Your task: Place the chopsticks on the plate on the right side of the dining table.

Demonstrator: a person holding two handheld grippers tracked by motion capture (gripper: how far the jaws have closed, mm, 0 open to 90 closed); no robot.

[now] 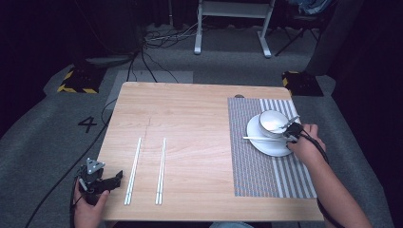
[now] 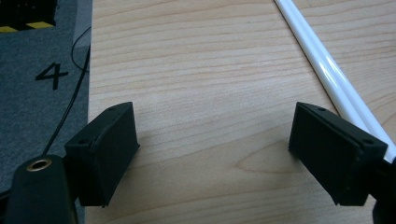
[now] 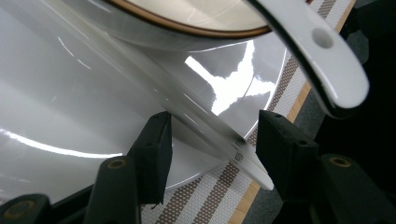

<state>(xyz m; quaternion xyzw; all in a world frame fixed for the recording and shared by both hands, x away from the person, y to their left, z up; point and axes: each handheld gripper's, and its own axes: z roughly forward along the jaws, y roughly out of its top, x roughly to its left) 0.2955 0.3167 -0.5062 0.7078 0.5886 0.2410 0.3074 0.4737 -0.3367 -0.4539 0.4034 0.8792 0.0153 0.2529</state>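
Where the grey carpet meets a dark backdrop, a pale wooden table stands with a black "4" marked on the floor at its left, black cables trailing past it, two yellow-and-black striped blocks near its far corners and a white frame's legs beyond. On the table's right half lies a grey placemat with white stripes along its right side.

One long white chopstick is the thing in hand: slim, glossy, with small dark print near its blunt end. It lies across the near part of the white plate, its end overhanging the plate's right rim. In the right gripper view that end passes between the two black jaws of the right gripper, which stand apart on either side of it; the pads do not press on it.

The plate sits on the placemat and carries a white bowl with a brown rim. A white spoon rests in the bowl, its handle sticking out over the rim towards the right gripper.

Two pairs of white chopsticks lie side by side on the bare wood at the left. The left gripper rests at the near left corner, jaws wide apart over bare wood, with the nearer pair just beside one jaw.
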